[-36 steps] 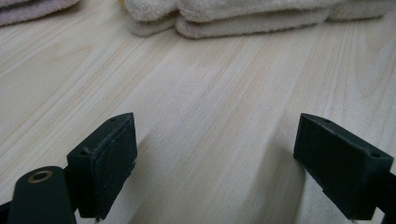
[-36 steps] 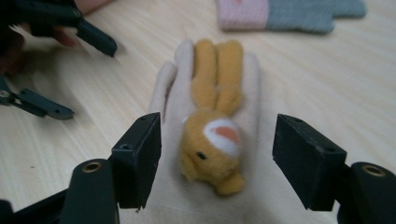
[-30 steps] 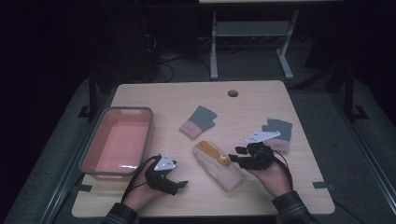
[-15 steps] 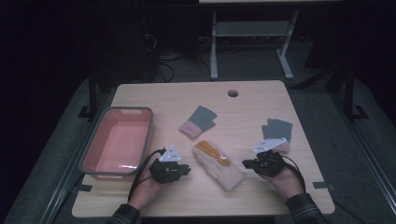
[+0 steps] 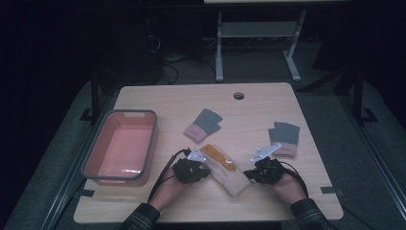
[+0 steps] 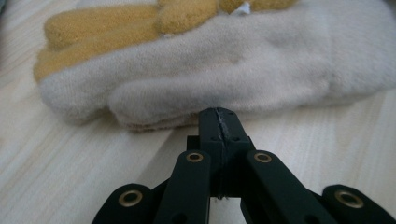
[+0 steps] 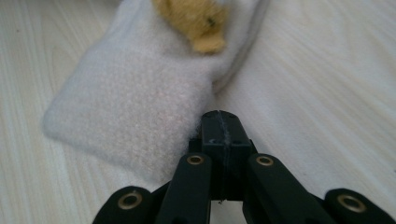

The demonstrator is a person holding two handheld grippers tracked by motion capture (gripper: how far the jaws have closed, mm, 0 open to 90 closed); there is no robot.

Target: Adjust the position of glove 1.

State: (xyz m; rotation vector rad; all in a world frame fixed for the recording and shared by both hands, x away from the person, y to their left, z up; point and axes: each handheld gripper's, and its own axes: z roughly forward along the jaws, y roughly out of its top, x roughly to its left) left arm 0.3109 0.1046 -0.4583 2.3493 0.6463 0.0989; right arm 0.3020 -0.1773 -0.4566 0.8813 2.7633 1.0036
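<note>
A light wooden table [image 5: 158, 100] is seen in a dark room. On its left side a pink tub [image 5: 120, 146] is placed. A cream mitten [image 5: 229, 176] with a yellow glove [image 5: 218, 157] on top lies near the front edge, between both tools. The left gripper [image 6: 219, 122] and the right gripper [image 7: 222, 125] are pressed fully together, nothing is held, and each tip is just beside the mitten.

Both grippers have closed in on the cream mitten [image 5: 230, 175] — the left gripper [image 5: 207, 171] from its left, the right gripper [image 5: 247, 174] back toward its cuff — jaws pressed together.
</note>
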